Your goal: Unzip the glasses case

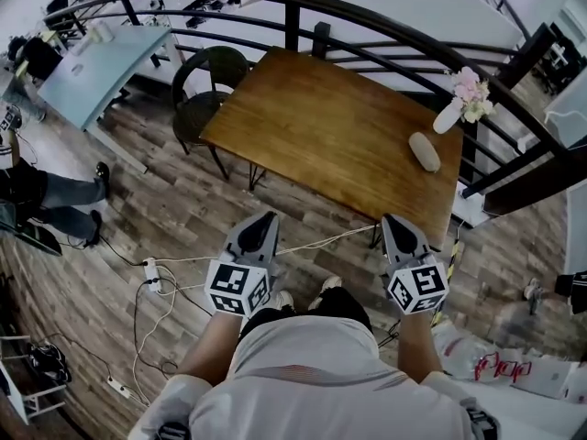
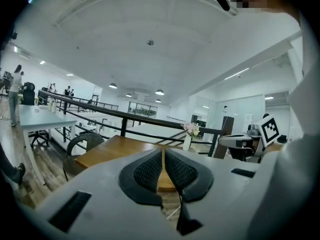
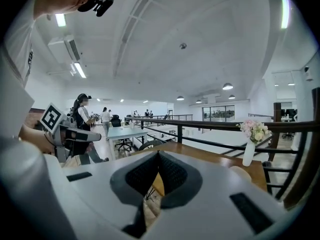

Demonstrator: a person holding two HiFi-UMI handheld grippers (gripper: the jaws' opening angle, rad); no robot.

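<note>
Glasses case (image 1: pixel 424 151): on table (image 1: pixel 321 126), far-right end by vase (image 1: pixel 448 115); long axis slanted. Ahead of R gripper (image 1: pixel 396 220); L gripper (image 1: pixel 264 220) farther. Both jaws together, empty.

We record a wood-plank floor (image 1: pixel 174 214) bearing a brown wooden table (image 1: pixel 330 126) beside a curved black railing (image 1: pixel 367 21). A dark round-backed chair (image 1: pixel 206 81) stands at the table's left corner (a white power strip (image 1: pixel 151 274) lies nearby). A pale blue desk (image 1: pixel 105 67) stands further left. The round ceiling lights (image 2: pixel 159 92) are lit.
</note>
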